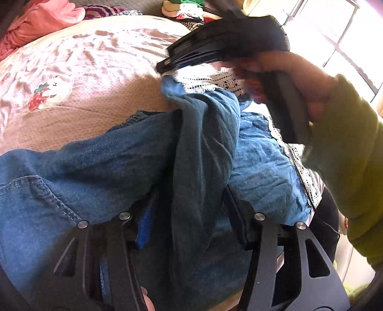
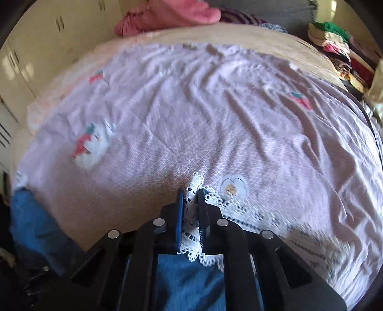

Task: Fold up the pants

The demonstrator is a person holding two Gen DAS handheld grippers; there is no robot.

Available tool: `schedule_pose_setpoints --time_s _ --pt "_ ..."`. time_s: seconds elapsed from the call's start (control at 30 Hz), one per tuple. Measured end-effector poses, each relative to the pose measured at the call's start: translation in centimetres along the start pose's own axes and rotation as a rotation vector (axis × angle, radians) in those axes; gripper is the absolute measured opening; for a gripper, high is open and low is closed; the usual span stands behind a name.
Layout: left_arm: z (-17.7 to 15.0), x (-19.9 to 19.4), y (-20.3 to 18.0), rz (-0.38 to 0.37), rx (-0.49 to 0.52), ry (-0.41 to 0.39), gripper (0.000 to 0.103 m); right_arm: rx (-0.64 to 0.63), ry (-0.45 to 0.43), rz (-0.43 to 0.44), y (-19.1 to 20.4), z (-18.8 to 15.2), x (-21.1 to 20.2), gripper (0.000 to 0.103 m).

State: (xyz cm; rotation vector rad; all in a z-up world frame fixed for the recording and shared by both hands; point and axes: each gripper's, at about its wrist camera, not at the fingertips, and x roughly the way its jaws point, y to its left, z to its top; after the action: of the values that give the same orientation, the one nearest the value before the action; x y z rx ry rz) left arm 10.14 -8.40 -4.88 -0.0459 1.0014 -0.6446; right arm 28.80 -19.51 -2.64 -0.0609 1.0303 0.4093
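Blue denim pants with a white lace hem lie on the near side of a bed. In the left wrist view a raised fold of the denim runs between the fingers of my left gripper. Its jaws stand apart around the fold, with a dark gap at the left pad. In the right wrist view my right gripper is shut on the lace hem, with denim below it. The left wrist view also has the right gripper at the lace, held by a hand in a green sleeve.
The bed has a wrinkled pale cover printed with strawberries and bears. A pink garment lies at the far edge, and a pile of clothes is stacked at the far right. Cupboards stand to the left, and a bright window lies to the right.
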Motion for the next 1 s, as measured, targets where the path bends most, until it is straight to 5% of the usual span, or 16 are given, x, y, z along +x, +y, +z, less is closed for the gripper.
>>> schedule_pose_setpoints --time_s 0.07,0.2,0.6,0.8,1.0 --pt "0.3 -0.1 0.3 -0.003 -0.009 -0.003 0.037 0.058 -0.048 0.026 -1.0 -0.5 -1.9 0.009" --pt "0.8 0.1 0.0 -0.009 0.001 0.001 0.001 0.15 -0.141 0.046 -3.1 -2.1 -6.3 0.009" --pt "0.0 -2.5 -1.7 0.012 0.142 -0.047 0.0 0.395 -0.332 0.057 -6.7 -14.5 -19.3 0.009" --pt "-1.3 -3.3 -2.6 0.009 0.213 -0.058 0.0 0.505 -0.304 0.033 -6.6 -22.7 -21.2 0.009" --pt "-2.9 -3.0 -3.5 0.024 0.257 -0.025 0.0 0.537 -0.226 0.018 -5.3 -27.4 -19.9 0.009"
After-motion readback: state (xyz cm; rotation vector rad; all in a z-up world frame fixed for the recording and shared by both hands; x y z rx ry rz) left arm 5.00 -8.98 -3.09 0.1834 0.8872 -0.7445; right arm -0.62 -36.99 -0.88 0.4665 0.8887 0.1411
